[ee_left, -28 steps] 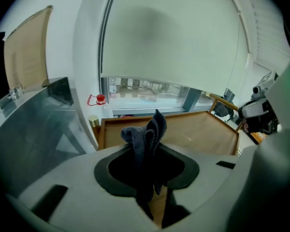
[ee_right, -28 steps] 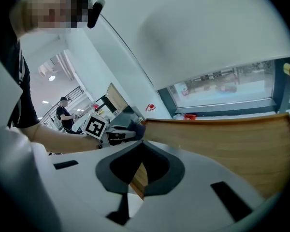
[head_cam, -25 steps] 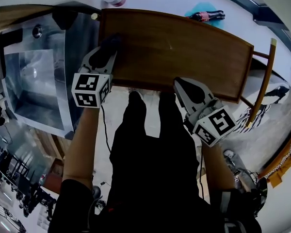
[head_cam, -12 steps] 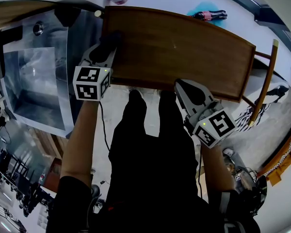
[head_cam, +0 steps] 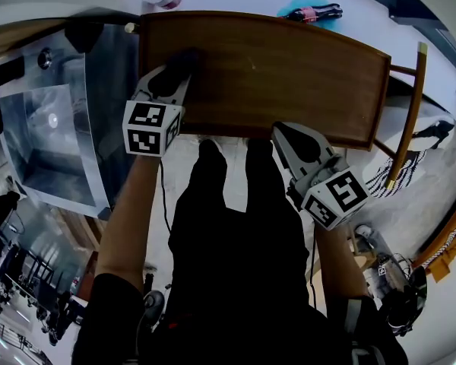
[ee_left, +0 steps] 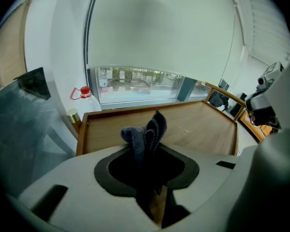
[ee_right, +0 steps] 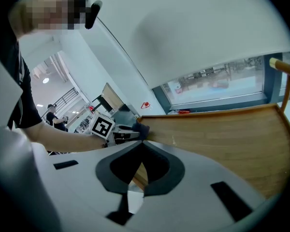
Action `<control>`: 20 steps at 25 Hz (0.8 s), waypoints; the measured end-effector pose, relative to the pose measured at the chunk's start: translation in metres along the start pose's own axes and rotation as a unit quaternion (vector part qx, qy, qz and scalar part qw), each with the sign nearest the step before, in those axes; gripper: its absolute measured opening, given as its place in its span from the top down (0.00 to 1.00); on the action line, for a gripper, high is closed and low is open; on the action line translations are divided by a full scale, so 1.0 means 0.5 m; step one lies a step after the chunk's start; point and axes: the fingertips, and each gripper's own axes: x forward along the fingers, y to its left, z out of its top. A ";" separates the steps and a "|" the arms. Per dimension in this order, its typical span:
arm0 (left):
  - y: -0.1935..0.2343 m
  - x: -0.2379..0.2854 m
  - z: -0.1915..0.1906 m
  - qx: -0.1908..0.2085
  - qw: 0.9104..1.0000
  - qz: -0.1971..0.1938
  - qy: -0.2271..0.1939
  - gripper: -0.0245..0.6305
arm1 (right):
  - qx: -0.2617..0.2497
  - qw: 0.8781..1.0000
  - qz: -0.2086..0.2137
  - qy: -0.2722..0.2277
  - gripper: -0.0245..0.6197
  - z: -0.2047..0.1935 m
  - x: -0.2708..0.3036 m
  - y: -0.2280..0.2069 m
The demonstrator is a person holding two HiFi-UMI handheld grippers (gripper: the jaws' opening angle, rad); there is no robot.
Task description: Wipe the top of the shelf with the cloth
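The shelf's brown wooden top (head_cam: 289, 67) spans the head view, with a raised rim around it. My left gripper (head_cam: 176, 73) reaches over the front left part of the top and is shut on a dark blue-grey cloth (head_cam: 185, 56). In the left gripper view the cloth (ee_left: 146, 133) stands bunched up out of the left gripper (ee_left: 148, 148), above the shelf top (ee_left: 198, 124). My right gripper (head_cam: 287, 137) hangs at the shelf's front edge, shut and holding nothing. In the right gripper view the right gripper (ee_right: 141, 143) points along the shelf top (ee_right: 222, 134) toward the left gripper (ee_right: 128, 135).
A glass and metal cabinet (head_cam: 53, 120) adjoins the shelf's left end. A red-capped bottle (ee_left: 84, 99) stands behind the left corner, and another bottle (head_cam: 313, 11) lies on the floor beyond. A wooden chair rail (head_cam: 407, 112) is to the right. The person's dark trousers (head_cam: 228, 226) are below.
The left gripper has carried the cloth a little to the right, away from the shelf's left end. The right gripper has stayed at the front edge.
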 end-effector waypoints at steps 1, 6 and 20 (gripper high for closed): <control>-0.011 0.006 0.003 0.003 1.000 -0.003 0.001 0.77 | 0.001 1.000 -0.002 -0.002 0.96 -0.001 -0.007 -0.007; -0.059 0.033 0.017 0.011 1.000 -0.015 0.005 0.77 | 0.012 1.000 -0.011 -0.008 0.96 -0.008 -0.041 -0.037; -0.227 0.116 0.061 0.040 0.997 -0.060 0.009 0.77 | 0.032 0.999 -0.033 -0.029 0.96 -0.024 -0.139 -0.117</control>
